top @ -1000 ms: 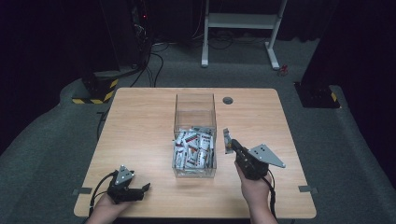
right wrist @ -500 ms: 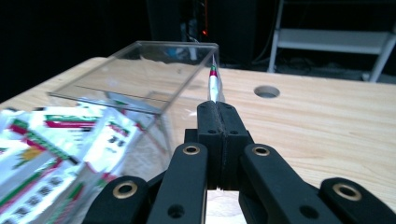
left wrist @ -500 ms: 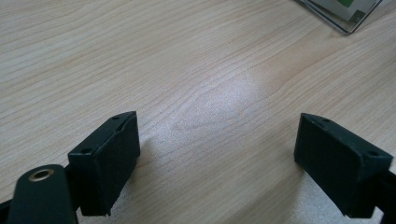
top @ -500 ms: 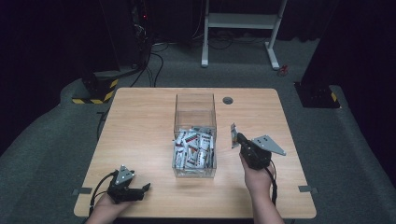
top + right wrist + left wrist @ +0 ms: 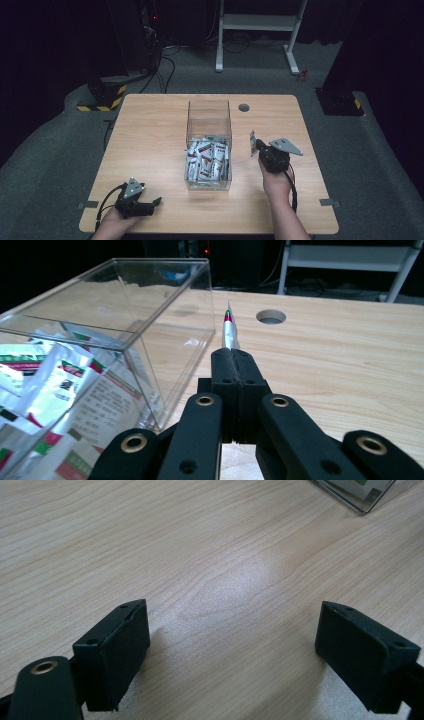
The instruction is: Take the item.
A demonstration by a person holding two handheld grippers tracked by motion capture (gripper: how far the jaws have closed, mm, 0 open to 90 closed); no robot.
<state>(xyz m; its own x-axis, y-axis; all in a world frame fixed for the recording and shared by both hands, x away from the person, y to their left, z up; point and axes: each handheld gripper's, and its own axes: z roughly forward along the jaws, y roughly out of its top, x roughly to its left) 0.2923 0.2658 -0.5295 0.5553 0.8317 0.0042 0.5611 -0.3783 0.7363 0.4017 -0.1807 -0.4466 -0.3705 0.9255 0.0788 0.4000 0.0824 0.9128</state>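
A thin silver foil sachet with red-green print (image 5: 228, 329) is pinched edge-on between the fully closed fingers (image 5: 224, 371) of the right gripper (image 5: 256, 148), held upright so it clears the wall of the clear rectangular plastic box (image 5: 209, 106). It is seen at 3 o'clock of that box, above the light wooden desk (image 5: 150, 130), apparently lifted out for placing on the bare desk at the right. More white-and-red sachets (image 5: 206, 160) are left piled in the box's near end. The left gripper (image 5: 151, 205) is parked at 7 o'clock of the box, fingers spread wide and empty, low over the desk, kept out of the way.
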